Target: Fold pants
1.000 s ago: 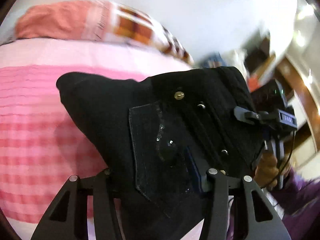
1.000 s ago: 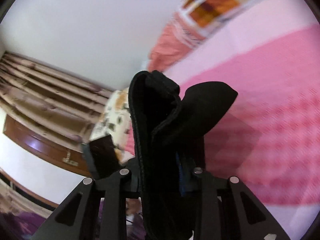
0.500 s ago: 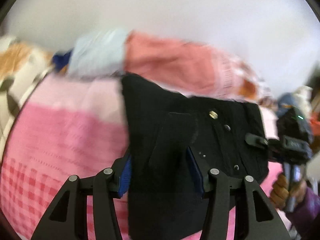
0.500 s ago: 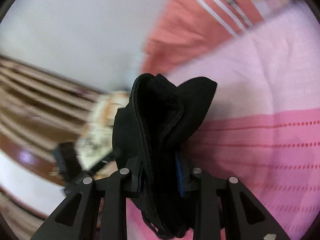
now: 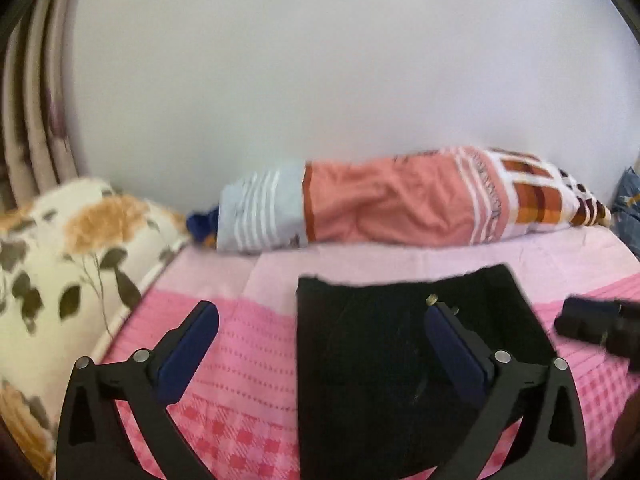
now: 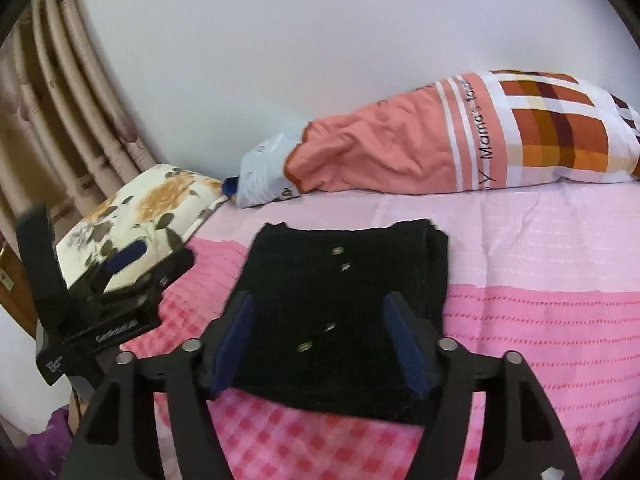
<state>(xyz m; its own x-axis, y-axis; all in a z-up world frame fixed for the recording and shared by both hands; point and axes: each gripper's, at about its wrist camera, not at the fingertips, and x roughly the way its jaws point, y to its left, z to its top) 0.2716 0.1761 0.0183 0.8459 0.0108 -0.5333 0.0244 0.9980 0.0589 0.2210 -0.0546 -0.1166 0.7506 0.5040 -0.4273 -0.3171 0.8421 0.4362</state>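
Note:
The black pants (image 5: pixel 400 360) lie folded flat in a rectangle on the pink bed cover (image 5: pixel 248 344), metal buttons facing up. My left gripper (image 5: pixel 320 314) hovers over the pants' left edge with its jaws opening wide. Its pads press on nothing. In the right wrist view the pants (image 6: pixel 344 276) lie just beyond my right gripper (image 6: pixel 318 306). Its jaws are opening too, and the cloth lies below and past the pads, free of them. Each view shows the other gripper beside the pants: the left gripper (image 6: pixel 120 280) and the right gripper (image 5: pixel 592 324).
A long salmon and checked bolster (image 6: pixel 440 148) lies along the white wall behind the pants. A floral pillow (image 5: pixel 60 264) sits at the left, with curtains (image 6: pixel 60 120) beyond it. Something in blue denim (image 5: pixel 628 208) shows at the far right edge.
Both grippers were shut on the bunched pants held up in the air. Now the pants lie flat on the bed, both grippers have let go and their jaws have spread.

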